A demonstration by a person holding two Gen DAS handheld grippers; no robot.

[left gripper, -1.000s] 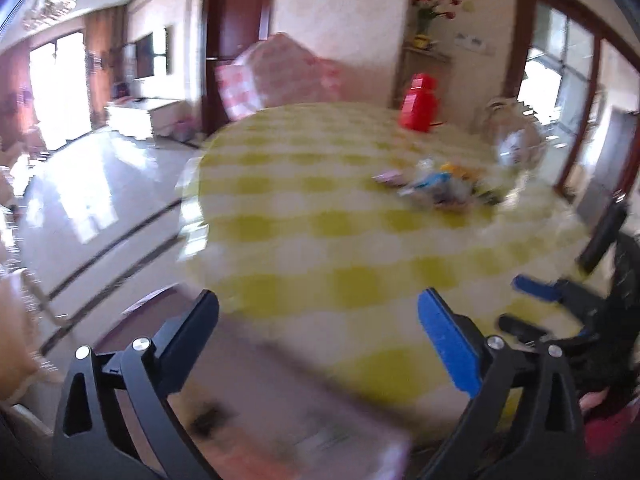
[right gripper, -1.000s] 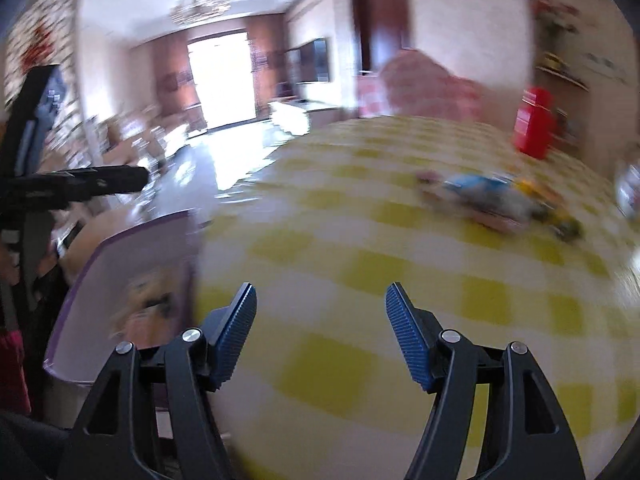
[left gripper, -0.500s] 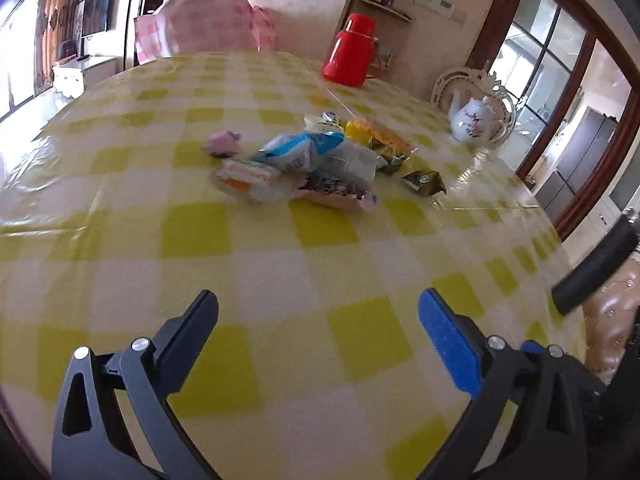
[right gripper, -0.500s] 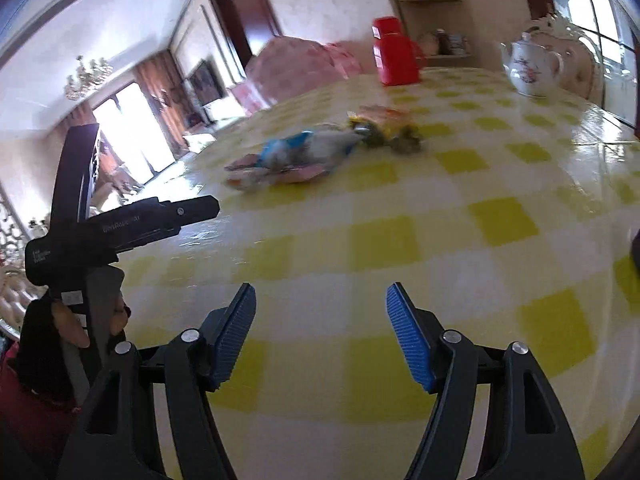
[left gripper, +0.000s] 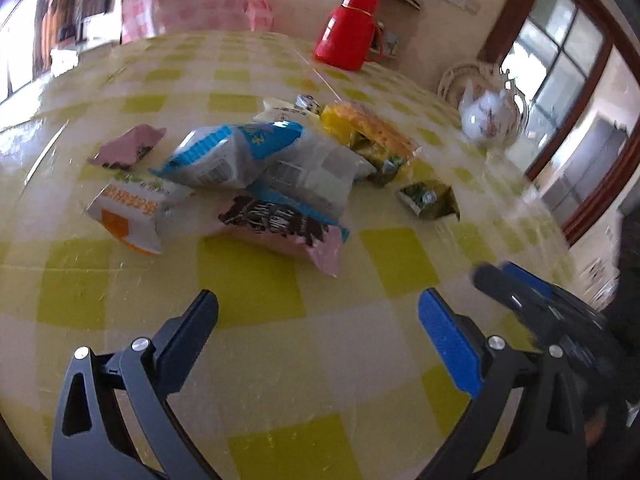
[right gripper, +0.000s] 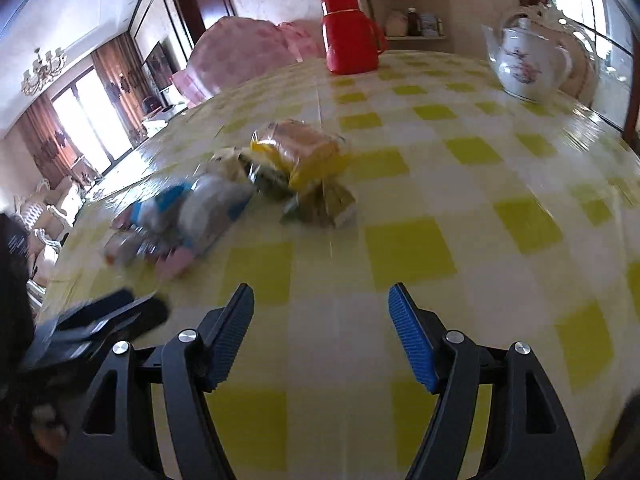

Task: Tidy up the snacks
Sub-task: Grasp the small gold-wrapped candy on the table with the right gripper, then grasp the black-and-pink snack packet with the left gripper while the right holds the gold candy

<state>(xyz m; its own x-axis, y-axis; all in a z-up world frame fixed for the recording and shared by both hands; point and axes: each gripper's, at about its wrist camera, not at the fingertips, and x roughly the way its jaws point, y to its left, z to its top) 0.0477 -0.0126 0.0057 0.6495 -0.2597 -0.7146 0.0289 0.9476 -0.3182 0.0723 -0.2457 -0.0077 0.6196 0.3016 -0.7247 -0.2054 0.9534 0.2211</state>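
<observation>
Nothing sorted yet — my left gripper [left gripper: 318, 318] and right gripper [right gripper: 321, 312] both gape wide and empty, the snack pile [left gripper: 256, 168] untouched on the table [left gripper: 360, 380].

Snack heap [right gripper: 236, 196] (blurred) beyond empty gripper [right gripper: 320, 336]

Left gripper [left gripper: 318, 326]: jaws wide apart, nothing between, pitched down, at 6 o'clock of own view. Right gripper [right gripper: 321, 322]: jaws wide apart, empty, pitched down; shows blurred at 4 o'clock in left view.
</observation>
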